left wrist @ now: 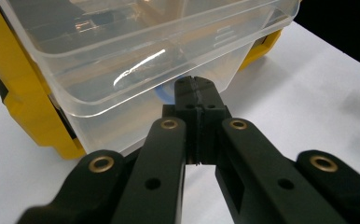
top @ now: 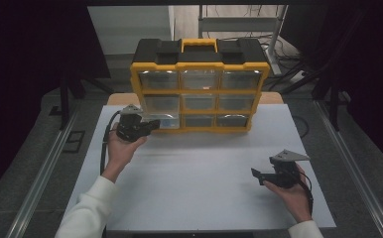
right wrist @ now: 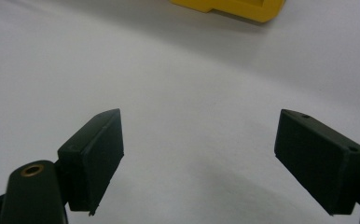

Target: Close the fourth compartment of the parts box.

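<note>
Left claw at the pulled-out drawer of the organizer, right claw idle on the tabletop.

The high view shows the whole yellow organizer [top: 199, 84] at the upper middle of the white tabletop [top: 204, 168], with nine clear drawers. The left gripper view shows the clear drawer [left wrist: 122, 60] close up, pulled out at the bottom left and cut off by the frame. The left claw [left wrist: 197, 91] is closed at the drawer's front; whether it pinches something is hard to see. The right claw [right wrist: 199, 154] stands wide open and holds nothing.
</note>
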### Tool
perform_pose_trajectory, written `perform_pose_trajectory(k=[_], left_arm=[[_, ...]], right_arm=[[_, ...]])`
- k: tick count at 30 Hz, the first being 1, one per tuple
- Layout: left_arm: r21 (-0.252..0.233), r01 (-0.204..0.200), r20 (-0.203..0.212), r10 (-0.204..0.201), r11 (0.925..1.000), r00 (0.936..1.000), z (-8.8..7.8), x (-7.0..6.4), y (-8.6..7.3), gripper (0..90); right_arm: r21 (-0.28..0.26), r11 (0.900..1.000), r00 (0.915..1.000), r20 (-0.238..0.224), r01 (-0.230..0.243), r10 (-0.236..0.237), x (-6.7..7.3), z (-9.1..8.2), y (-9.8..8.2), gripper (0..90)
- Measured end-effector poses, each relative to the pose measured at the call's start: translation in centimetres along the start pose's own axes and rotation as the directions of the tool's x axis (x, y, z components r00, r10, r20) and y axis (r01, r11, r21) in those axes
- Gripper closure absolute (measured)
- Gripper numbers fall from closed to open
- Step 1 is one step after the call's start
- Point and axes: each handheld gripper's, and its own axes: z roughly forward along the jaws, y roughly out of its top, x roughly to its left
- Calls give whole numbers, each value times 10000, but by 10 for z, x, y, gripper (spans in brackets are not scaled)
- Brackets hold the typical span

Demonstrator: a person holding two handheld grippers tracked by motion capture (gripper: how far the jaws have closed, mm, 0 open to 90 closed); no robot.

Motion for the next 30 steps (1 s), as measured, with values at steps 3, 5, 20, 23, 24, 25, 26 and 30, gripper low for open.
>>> perform_pose_trajectory(k=[3, 5, 20, 23, 24, 25, 26, 30], left_arm=[[6, 29, -16, -29, 10000, 10000, 1, 1, 1, 898], [-37, 63, -23, -63, 10000, 10000, 2, 2, 2, 898], [-11, 279, 50, -279, 9996, 9996, 12, 7, 9, 898], [-16, 254, 25, -254, 9997, 9997, 15, 7, 12, 898], [-25, 256, 37, -256, 9997, 9997, 16, 7, 12, 898], [-40, 238, 28, -238, 9997, 9997, 17, 6, 13, 898], [-56, 223, 6, -223, 9997, 9998, 18, 6, 14, 898], [-77, 171, -72, -171, 9998, 9998, 19, 4, 16, 898]], right_arm=[[-8, 10000, 10000, 9, 10, -10, 0, 0, 0, 159], [0, 10000, 10000, 12, 11, -11, 0, 0, 0, 159], [17, 10000, 10000, -68, 37, -37, -1, 0, -1, 159], [-9, 10000, 10000, -73, 16, -16, -2, 0, -2, 159], [-18, 10000, 10000, -84, 16, -16, -2, -1, -2, 159], [-18, 10000, 10000, -93, 10, -11, -2, -1, -2, 159], [-10, 10000, 10000, -91, 8, -9, -2, -1, -2, 159], [-14, 10000, 9999, -112, 12, -12, -2, 0, -2, 158]])
